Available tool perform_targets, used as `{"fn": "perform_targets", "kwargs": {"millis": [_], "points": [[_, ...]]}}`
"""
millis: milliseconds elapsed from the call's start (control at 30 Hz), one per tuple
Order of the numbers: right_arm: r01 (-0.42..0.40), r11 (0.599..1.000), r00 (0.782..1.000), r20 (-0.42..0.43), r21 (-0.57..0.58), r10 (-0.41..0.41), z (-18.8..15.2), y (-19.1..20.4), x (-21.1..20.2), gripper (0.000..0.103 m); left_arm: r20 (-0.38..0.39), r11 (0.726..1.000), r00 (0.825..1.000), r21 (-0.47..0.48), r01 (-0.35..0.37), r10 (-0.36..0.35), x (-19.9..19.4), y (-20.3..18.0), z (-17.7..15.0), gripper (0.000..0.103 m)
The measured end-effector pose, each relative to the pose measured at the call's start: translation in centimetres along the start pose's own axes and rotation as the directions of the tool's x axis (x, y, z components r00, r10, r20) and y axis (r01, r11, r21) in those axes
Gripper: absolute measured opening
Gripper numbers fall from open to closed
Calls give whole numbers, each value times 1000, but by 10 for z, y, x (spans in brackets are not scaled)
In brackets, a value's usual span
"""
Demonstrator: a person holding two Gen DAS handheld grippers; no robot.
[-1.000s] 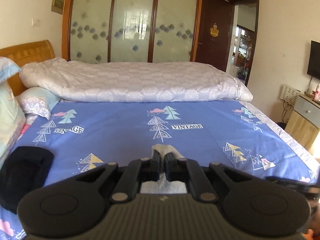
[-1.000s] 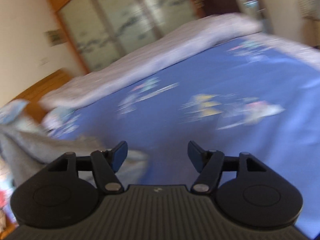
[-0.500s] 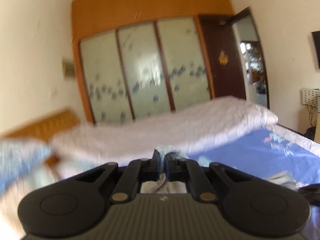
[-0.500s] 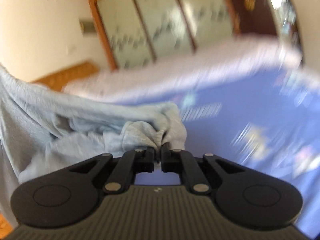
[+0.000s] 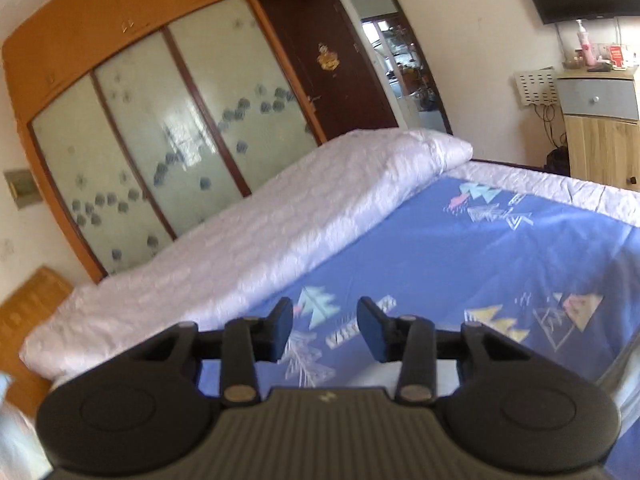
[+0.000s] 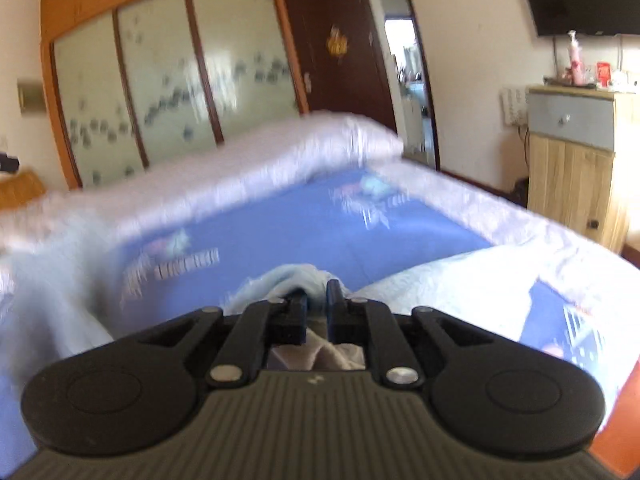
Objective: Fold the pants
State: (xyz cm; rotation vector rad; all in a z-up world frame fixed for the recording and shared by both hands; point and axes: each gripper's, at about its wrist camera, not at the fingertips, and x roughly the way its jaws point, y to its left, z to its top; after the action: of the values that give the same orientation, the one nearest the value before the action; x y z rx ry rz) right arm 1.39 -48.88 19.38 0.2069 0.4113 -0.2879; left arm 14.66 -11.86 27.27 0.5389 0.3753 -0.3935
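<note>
Pants held at one end only
Pale pants (image 6: 288,280) are pinched by the right claw (image 6: 317,312) for dragging across the bed (image 5: 460,248); the left claw (image 5: 325,330) is spread, empty

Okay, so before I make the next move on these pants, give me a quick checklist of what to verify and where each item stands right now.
1. Right gripper shut on the pants: ok, pale fabric bunches between its fingers.
2. Left gripper free to regrasp: ok, jaws apart with nothing between them.
3. Landing area on the blue bedsheet: ok, the patch ahead of the left gripper is bare.
4. Pants lying flat: cannot tell, the right wrist view is blurred and shows fabric only in part.
5. Rolled white quilt away from the work area: ok, it lies along the far side of the bed.
</note>
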Motion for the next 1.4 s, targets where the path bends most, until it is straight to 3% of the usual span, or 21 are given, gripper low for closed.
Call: {"fn": "perform_targets", "kwargs": {"millis": [100,200,267,367,433,500,567,600,633,667,767,833,933,967,1000,1033,1067,1100,1133,1233,1400], "points": [[-14,1000,999,-47,-4,14,-22,-7,0,16,-82,994,996,-108,-34,25,-1,36,-34,38],[-54,998,995,-87,33,56,-37,-5,-5,17,-189,983,982,-174,-62,28,0,63,-83,40],[-76,996,992,-101,49,80,-47,3,-6,27,-270,973,963,-226,-49,-14,-1,79,-123,44],[-127,991,984,-123,46,132,-57,15,-10,42,-358,946,928,-322,-21,-101,13,74,-179,53],[-169,985,974,-148,17,170,-63,28,-9,49,-389,903,898,-428,20,-204,29,70,-211,66],[-212,977,962,-179,-23,204,-70,40,-9,57,-398,858,867,-510,63,-300,47,64,-232,66],[-252,965,949,-213,-66,233,-80,54,-7,66,-427,835,839,-548,57,-337,68,54,-244,36],[-269,959,942,-233,-94,241,-85,61,-5,67,-438,820,821,-570,61,-366,79,52,-245,7],[-275,954,937,-254,-119,239,-90,66,-1,67,-438,797,807,-601,65,-396,86,55,-240,7],[-274,952,934,-272,-136,230,-95,71,2,67,-418,787,819,-613,66,-394,87,57,-231,7],[-278,949,923,-317,-151,220,-108,77,13,65,-314,826,894,-554,99,-318,75,71,-173,7],[-269,951,916,-345,-153,203,-115,76,22,64,-226,844,933,-521,127,-280,64,83,-125,7],[-251,954,917,-356,-164,180,-122,76,28,58,-93,859,971,-490,150,-222,57,91,-54,4],[-241,957,919,-354,-162,172,-122,75,30,54,-44,866,984,-482,131,-173,55,89,-36,7],[-230,961,922,-350,-154,165,-122,72,31,52,-14,876,991,-470,110,-132,56,84,-21,18],[-220,966,923,-351,-138,160,-122,69,32,50,-17,888,994,-451,86,-105,61,77,-11,51],[-218,968,922,-351,-122,163,-121,67,33,49,-38,899,995,-433,70,-96,67,72,-7,69],[-221,969,921,-351,-112,169,-121,65,32,49,-59,906,994,-419,57,-90,71,67,-9,76],[-223,968,921,-351,-113,171,-120,64,31,50,-81,912,992,-406,54,-95,73,62,-18,69],[-242,963,920,-343,-119,189,-117,64,23,51,-164,924,978,-379,56,-126,78,51,-60,68],[-290,954,911,-326,-75,251,-110,60,6,52,-324,924,930,-381,39,-173,86,51,-144,70]]}}
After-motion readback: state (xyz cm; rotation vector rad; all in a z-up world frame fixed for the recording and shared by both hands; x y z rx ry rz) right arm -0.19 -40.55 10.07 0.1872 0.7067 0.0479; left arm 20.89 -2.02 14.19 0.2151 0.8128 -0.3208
